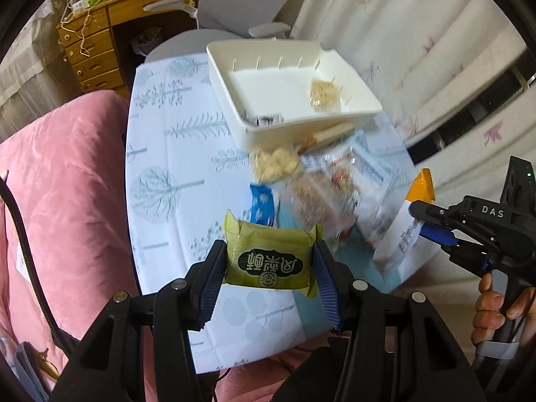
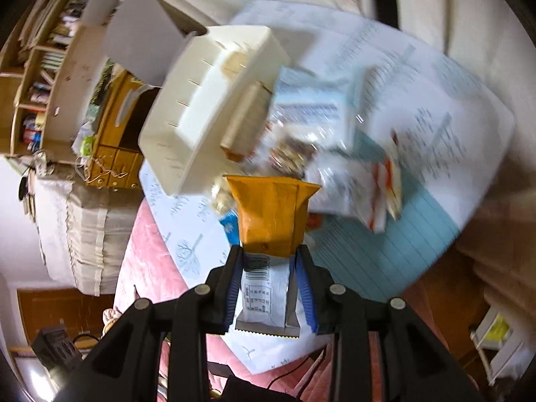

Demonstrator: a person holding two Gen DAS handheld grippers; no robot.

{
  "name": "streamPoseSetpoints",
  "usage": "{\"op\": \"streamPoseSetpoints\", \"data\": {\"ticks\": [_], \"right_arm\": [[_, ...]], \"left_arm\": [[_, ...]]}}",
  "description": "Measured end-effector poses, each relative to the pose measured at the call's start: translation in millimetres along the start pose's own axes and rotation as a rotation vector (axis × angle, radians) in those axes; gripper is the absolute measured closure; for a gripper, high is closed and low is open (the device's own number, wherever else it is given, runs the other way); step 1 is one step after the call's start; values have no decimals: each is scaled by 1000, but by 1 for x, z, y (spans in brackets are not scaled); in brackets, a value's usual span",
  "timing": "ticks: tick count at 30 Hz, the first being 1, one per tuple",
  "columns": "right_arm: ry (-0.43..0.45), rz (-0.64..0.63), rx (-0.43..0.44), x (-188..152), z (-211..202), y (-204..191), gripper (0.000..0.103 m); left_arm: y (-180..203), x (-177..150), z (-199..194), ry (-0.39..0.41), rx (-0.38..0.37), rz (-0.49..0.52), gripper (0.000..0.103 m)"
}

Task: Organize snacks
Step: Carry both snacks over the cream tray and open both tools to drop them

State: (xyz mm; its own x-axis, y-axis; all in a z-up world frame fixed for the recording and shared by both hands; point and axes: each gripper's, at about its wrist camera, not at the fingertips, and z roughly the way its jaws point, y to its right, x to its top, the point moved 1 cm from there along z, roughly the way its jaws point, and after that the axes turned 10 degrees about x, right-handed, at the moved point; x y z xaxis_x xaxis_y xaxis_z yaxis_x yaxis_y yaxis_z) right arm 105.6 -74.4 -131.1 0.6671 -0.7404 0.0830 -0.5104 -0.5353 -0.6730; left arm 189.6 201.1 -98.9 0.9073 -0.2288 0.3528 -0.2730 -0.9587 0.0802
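The small table, under its tree-printed cloth, carried everything, and the white bin sat at its far end, evidently as the collecting place, since two wrapped snacks already lay inside: a pale crumbly one near the right wall and a dark-printed one, mostly hidden, against the near wall. Between bin and holder lay the unsorted pile, touching the bin's near wall: clear and white wrappers overlapping, a tan stick-shaped pack against the bin, a pale popcorn-like bag, a blue packet at the near edge. The right gripper held an orange-and-white packet across its middle, fingers closed narrowly on it, the orange end pointing out towards the bin, probably so it could be dropped in end first; that view was blurred, so it seemed in motion. The left gripper clamped a green square packet by its two side edges, fingers set to its width, raised above the table's near end, apparently awaiting its turn for the bin.
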Motion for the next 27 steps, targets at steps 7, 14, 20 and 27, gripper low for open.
{"op": "streamPoseSetpoints", "data": {"ticks": [7, 14, 20, 27], "right_arm": [[1, -148, 37, 56, 13, -31, 71], [-5, -262, 105, 111, 28, -55, 71], [10, -358, 150, 148, 43, -62, 71], [52, -446, 188, 187, 63, -59, 71]], "left_arm": [[11, 44, -2, 27, 40, -60, 53], [27, 88, 12, 39, 52, -108, 53], [44, 122, 38, 52, 57, -133, 52], [61, 154, 75, 63, 100, -164, 52]]}}
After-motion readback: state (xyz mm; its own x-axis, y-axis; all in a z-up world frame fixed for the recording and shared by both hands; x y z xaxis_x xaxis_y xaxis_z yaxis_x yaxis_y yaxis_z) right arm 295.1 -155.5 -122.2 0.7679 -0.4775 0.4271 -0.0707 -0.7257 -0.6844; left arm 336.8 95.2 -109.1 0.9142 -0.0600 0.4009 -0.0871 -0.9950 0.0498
